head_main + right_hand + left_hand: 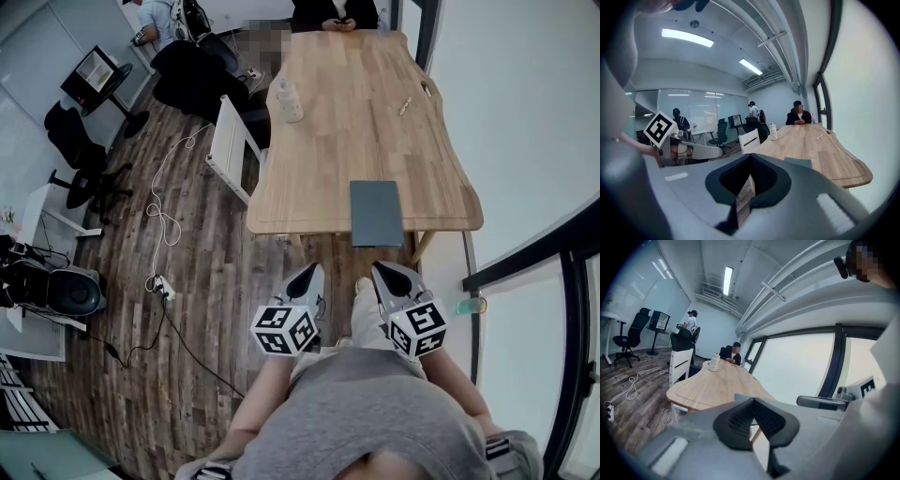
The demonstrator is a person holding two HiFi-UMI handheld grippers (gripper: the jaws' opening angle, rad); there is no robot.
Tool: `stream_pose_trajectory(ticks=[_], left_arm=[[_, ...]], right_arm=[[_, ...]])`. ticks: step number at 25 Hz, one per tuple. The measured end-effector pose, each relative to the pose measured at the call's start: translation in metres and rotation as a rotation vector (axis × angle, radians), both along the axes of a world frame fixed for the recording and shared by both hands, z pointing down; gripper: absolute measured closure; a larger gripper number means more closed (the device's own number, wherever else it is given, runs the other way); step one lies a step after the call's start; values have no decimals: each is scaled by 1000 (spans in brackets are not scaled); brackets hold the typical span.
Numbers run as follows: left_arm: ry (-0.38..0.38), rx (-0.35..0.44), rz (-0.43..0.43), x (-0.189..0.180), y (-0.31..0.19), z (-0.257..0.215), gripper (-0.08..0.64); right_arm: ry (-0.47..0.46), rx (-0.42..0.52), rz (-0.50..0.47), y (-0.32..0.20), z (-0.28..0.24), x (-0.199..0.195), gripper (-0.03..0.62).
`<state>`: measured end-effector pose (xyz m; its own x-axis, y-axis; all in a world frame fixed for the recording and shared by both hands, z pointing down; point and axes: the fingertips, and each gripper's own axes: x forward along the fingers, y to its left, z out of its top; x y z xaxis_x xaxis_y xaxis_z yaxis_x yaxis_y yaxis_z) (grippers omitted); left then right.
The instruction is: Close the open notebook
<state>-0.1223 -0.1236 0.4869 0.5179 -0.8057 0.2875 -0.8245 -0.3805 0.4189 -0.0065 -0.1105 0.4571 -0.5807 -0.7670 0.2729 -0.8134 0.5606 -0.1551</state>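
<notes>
A grey notebook (376, 212) lies flat with its cover shut at the near edge of the wooden table (356, 112). Its corner also peeks over the jaws in the left gripper view (740, 397) and the right gripper view (799, 162). My left gripper (310, 273) and right gripper (385, 272) hang side by side just short of the table's near edge, close to my body, both pointing at the table. Each is shut with nothing between its pads, as the left gripper (753, 402) and right gripper (750, 160) show in their own views.
A white bottle (289, 99) and a pen (405, 106) rest farther up the table. A person (335, 14) sits at the far end. A white chair (230, 145) stands at the table's left side, with cables (164, 225) on the wood floor. A window wall runs along the right.
</notes>
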Motion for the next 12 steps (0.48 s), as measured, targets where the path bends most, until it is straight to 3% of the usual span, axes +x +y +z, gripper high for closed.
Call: stream_pose_trajectory(ticks=[12], left_arm=[[2,-7,10,4,1,2,558]], right_arm=[[9,-10,-9,0,5,-2,592]])
